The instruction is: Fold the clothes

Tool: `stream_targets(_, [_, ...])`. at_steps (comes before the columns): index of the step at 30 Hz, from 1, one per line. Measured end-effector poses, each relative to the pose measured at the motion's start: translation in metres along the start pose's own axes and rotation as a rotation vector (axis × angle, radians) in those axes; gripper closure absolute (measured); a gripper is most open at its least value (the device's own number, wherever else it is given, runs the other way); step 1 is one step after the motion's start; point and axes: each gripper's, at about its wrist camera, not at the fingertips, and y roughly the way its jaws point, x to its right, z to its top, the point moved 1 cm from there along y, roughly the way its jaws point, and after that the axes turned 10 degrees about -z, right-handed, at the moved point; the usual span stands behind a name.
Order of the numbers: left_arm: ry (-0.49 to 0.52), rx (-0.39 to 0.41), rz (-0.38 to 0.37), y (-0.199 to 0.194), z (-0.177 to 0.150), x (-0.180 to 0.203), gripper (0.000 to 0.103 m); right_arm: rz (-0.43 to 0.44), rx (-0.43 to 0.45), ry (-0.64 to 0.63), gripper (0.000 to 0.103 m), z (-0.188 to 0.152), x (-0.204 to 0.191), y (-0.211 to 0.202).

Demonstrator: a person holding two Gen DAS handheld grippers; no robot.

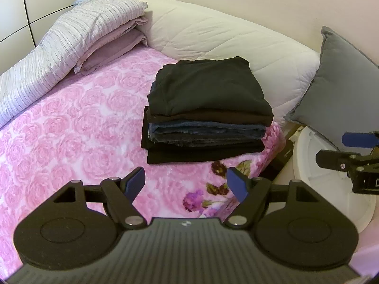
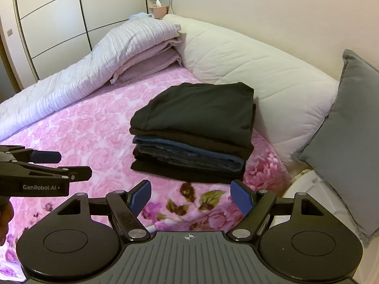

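Observation:
A neat stack of folded clothes (image 1: 206, 111) lies on the pink rose-patterned bedspread (image 1: 71, 123), black pieces on top and bottom with blue jeans between. It also shows in the right wrist view (image 2: 194, 130). My left gripper (image 1: 186, 184) is open and empty, hovering just short of the stack's near edge. My right gripper (image 2: 190, 197) is open and empty, also just in front of the stack. Each gripper shows in the other's view: the right one at the right edge (image 1: 350, 151), the left one at the left edge (image 2: 47, 165).
A white quilted cushion (image 1: 225, 37) runs along the wall behind the stack. A grey pillow (image 1: 338, 90) stands at the right. A folded lilac striped duvet (image 1: 59, 54) lies at the back left. A white round object (image 1: 331, 177) sits beside the bed's right edge. Wardrobe doors (image 2: 52, 23) are behind.

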Motion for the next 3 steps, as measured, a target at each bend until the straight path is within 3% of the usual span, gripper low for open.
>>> stream_targets(3, [0.003,-0.011,0.010,0.0012,-0.0005,0.0016,0.030,0.006,-0.003,-0.002,0.026,-0.0010,0.0002,-0.0002])
